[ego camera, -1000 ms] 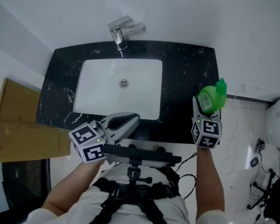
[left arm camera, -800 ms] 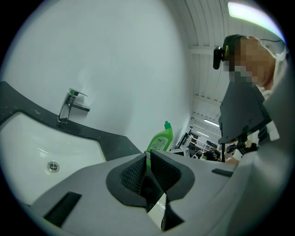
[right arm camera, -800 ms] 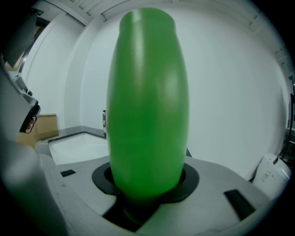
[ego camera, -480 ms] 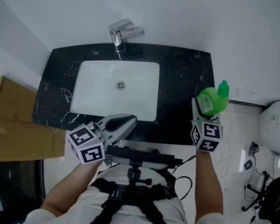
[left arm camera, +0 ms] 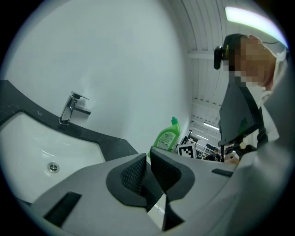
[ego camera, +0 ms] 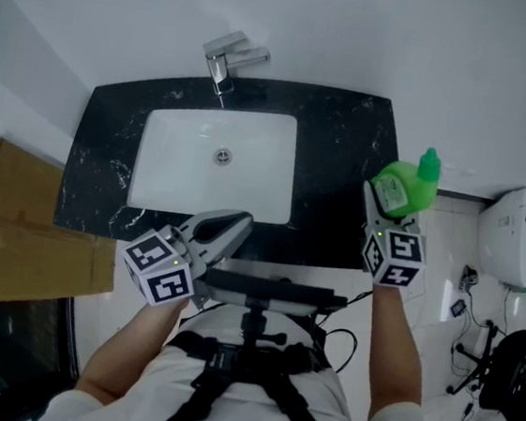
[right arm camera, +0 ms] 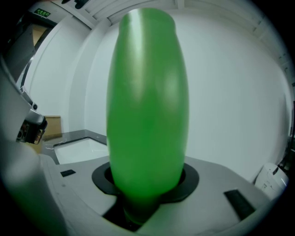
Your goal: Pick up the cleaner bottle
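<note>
Right gripper (ego camera: pixel 387 208) grips cleaner bottle (ego camera: pixel 403 186), apparently beyond countertop (ego camera: pixel 344 158) edge; left gripper (ego camera: pixel 241 221) fingers closed.

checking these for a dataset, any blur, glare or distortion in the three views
Head view: even light, sharp, the white sink bright but still detailed. Left gripper view: strong fisheye with dark corners, a ceiling light flaring at top right. Right gripper view: the cleaner bottle sits so close that it looks soft, with a pale sheen down its front.
</note>
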A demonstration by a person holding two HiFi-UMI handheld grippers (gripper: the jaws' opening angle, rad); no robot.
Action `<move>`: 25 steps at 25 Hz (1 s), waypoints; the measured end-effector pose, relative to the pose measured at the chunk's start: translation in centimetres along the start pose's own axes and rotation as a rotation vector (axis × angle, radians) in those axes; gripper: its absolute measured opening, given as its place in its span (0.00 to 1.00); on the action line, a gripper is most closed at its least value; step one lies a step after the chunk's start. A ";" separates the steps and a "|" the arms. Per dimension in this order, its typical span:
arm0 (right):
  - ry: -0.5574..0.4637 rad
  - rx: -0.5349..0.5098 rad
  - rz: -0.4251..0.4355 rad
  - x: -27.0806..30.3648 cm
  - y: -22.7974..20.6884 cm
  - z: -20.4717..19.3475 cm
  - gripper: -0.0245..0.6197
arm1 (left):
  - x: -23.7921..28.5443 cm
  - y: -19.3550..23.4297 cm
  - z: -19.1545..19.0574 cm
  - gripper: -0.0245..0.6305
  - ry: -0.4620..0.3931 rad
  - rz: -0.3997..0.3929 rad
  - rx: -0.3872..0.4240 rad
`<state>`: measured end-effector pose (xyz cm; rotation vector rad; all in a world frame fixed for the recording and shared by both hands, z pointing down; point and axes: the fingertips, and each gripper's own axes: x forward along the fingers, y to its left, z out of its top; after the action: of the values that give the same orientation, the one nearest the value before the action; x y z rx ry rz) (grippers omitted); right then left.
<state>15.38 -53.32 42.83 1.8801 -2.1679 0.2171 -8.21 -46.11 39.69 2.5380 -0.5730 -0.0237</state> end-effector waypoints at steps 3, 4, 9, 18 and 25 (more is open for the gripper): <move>0.003 -0.008 -0.002 -0.4 0.0 0.3 0.31 | -0.1 0.0 0.0 0.07 0.000 -0.003 -0.004; 0.003 -0.010 -0.003 -0.6 0.1 0.4 0.31 | -0.1 0.0 0.0 0.07 0.000 -0.005 -0.005; -0.001 -0.017 -0.009 -1.4 0.1 1.0 0.31 | -0.2 -0.2 0.0 0.07 -0.003 -0.014 -0.003; -0.004 -0.022 -0.027 -2.2 0.0 2.6 0.31 | -0.2 -0.3 0.4 0.07 -0.004 -0.033 0.001; -0.011 -0.046 -0.032 -3.0 0.3 3.7 0.31 | -0.6 -0.6 0.8 0.07 -0.016 -0.042 0.006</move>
<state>15.12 -51.50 38.49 1.8933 -2.1296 0.1504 -8.66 -45.77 38.64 2.5575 -0.5268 -0.0570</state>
